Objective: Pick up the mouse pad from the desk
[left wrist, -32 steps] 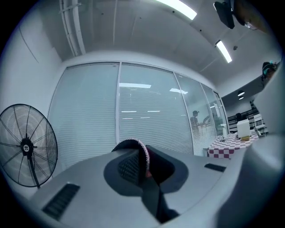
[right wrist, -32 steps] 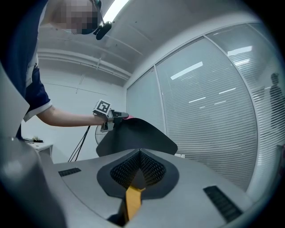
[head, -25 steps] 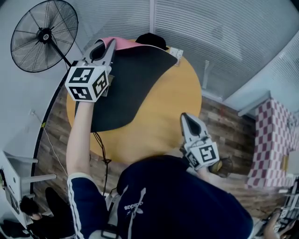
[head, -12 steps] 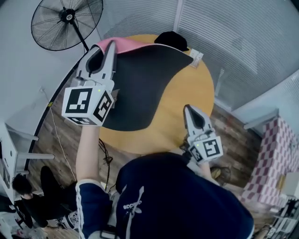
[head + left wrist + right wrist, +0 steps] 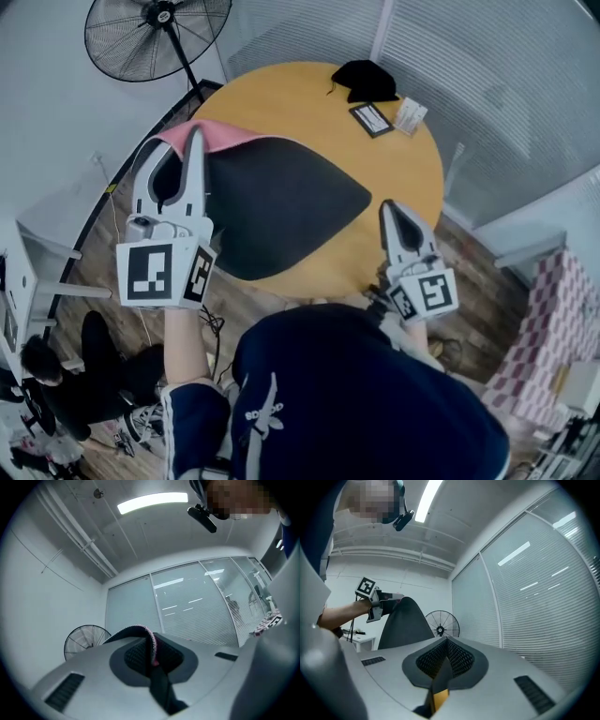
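Drooping from left gripper [image 5: 189,141]: thin, black, pink-backed mouse pad [image 5: 281,206].

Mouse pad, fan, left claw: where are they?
mouse pad [image 5: 291,202], head view, the middle of its black side.
fan [image 5: 157,11], head view, its middle hub.
left claw [image 5: 192,141], head view, the tips pinching the pad's pink edge.

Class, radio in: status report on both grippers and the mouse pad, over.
Left gripper shut on mouse pad corner. Right gripper shut, empty. Pad raised over desk, nothing blocking.
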